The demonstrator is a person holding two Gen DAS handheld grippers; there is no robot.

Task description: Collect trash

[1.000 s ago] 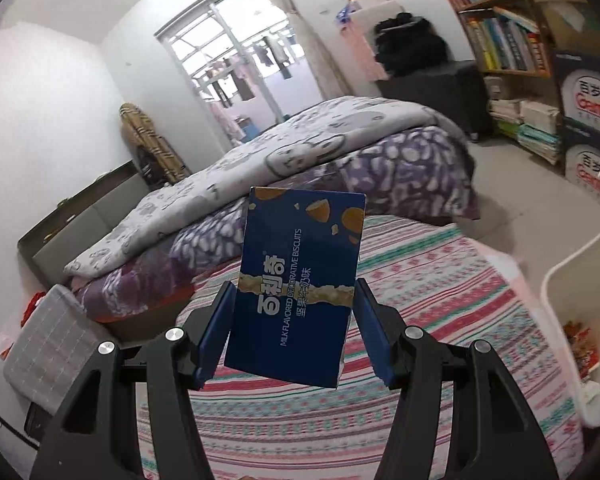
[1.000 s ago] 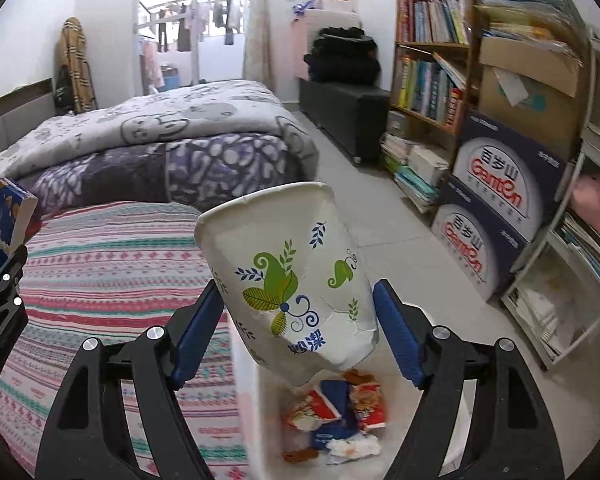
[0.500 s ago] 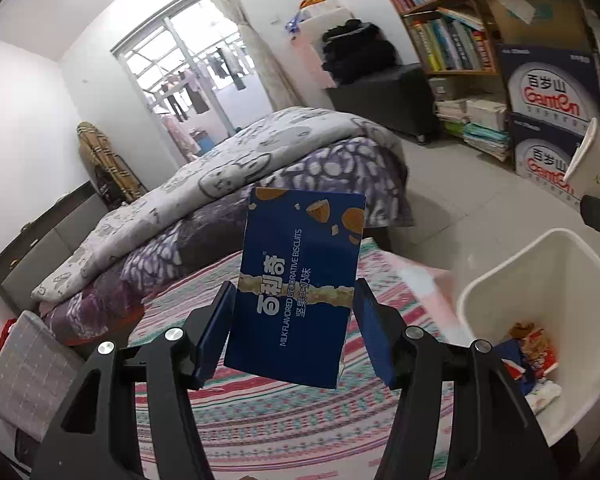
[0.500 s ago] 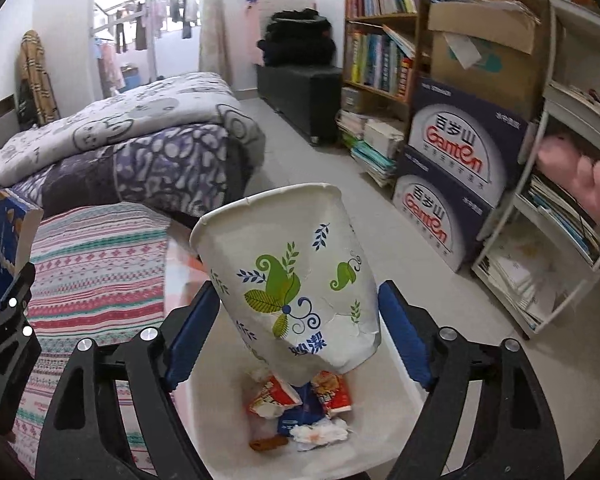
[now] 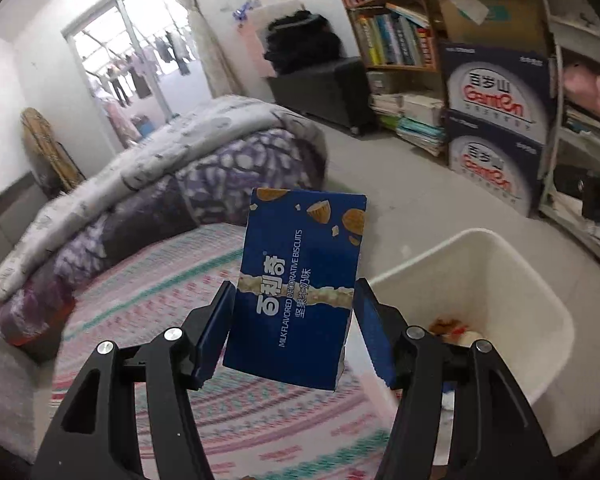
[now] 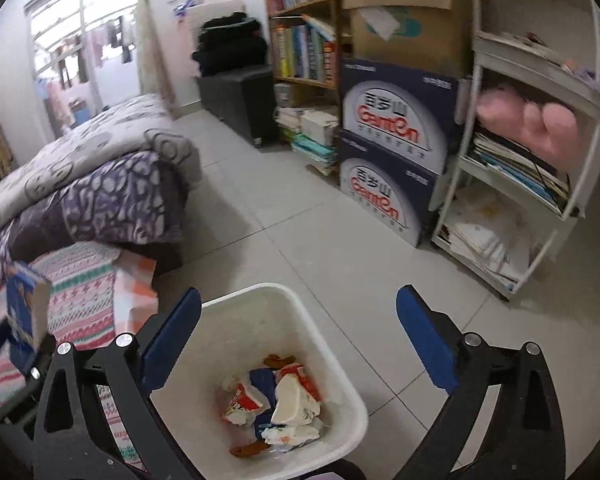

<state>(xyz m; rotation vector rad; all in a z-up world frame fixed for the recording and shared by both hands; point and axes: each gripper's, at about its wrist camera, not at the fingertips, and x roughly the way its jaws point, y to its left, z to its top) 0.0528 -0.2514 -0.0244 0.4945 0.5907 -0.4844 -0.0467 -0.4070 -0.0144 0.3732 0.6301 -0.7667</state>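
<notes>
My left gripper [image 5: 294, 324] is shut on a blue biscuit box [image 5: 300, 284] and holds it upright, just left of the white trash bin [image 5: 512, 276]. The box also shows at the left edge of the right wrist view [image 6: 24, 316]. My right gripper [image 6: 300, 340] is open and empty, right above the bin [image 6: 236, 320]. The white paper cup with green leaf print [image 6: 294, 400] lies inside the bin on several wrappers [image 6: 244, 400].
A striped cloth [image 5: 204, 360] covers the surface left of the bin. A bed with a purple and grey quilt [image 6: 100, 168] stands behind it. Blue water cartons [image 6: 392, 156], bookshelves [image 6: 304, 48] and a white rack [image 6: 540, 160] line the right wall across a tiled floor [image 6: 340, 240].
My right gripper has opened and the paper cup has dropped into the bin. My left gripper has swung right with the biscuit box, closer to the bin.
</notes>
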